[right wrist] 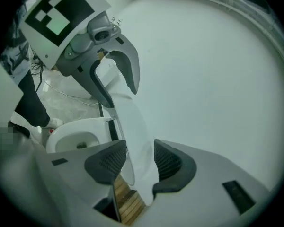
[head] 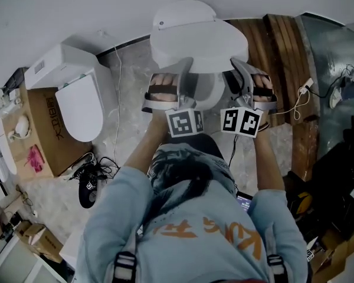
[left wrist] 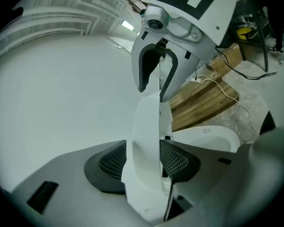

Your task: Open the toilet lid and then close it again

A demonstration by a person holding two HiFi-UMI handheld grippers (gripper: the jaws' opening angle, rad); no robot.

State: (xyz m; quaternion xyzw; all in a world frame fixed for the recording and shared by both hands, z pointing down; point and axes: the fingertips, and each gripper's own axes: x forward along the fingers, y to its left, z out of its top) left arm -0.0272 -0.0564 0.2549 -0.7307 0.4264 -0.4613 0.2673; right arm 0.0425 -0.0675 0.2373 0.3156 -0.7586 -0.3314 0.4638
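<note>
The white toilet lid (head: 197,40) stands raised, tilted up off the bowl (head: 209,93). My left gripper (head: 187,62) grips its left front rim and my right gripper (head: 236,63) the right front rim. In the left gripper view the lid's edge (left wrist: 146,126) fills the gap between the black pads of my left gripper (left wrist: 143,162), with the bowl (left wrist: 213,141) below to the right. In the right gripper view the lid (right wrist: 132,122) runs between the pads of my right gripper (right wrist: 139,162), and the open bowl (right wrist: 78,134) shows at the left.
A second white toilet (head: 79,102) sits on a cardboard box (head: 44,134) to the left. Wooden planks (head: 283,46) lie right of the toilet, with a white cable and plug (head: 301,102). A dark object with cords (head: 88,187) lies on the floor at left.
</note>
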